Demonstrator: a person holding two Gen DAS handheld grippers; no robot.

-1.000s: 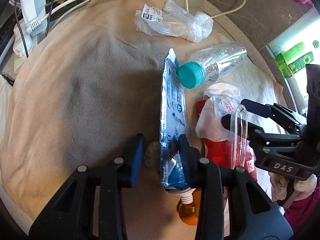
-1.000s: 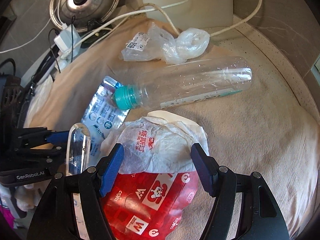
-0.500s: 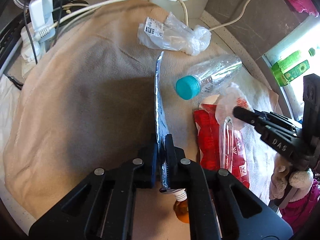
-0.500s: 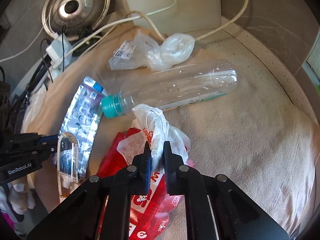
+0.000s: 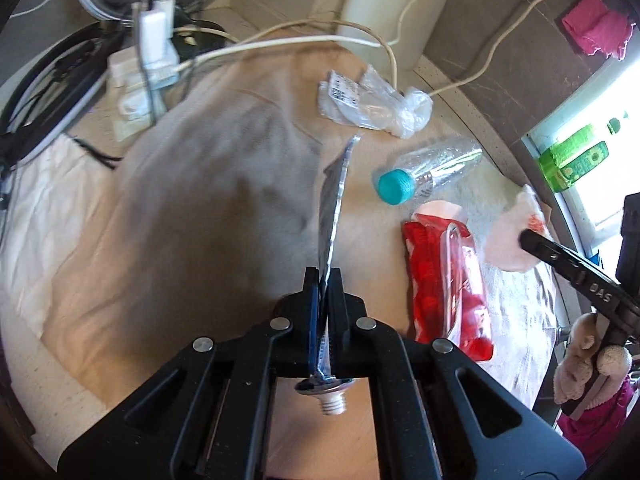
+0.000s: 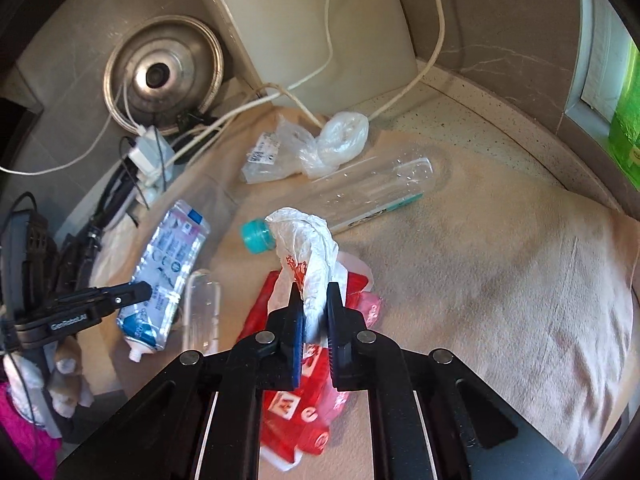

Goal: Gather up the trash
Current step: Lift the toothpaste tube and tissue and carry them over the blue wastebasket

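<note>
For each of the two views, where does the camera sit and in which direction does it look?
Left wrist: on the left tool, looking down at the beige cloth; its own fingers clamp the flat pouch.
Right wrist: on the right tool, looking down; it grips the white wrapper.
Shared: capped bottle, red packet, and each view shows the other tool.

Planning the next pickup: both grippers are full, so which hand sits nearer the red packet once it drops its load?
Right. The right gripper, holding the white wrapper, hangs directly over the red packet; the left gripper holds the blue pouch off to the side.
</note>
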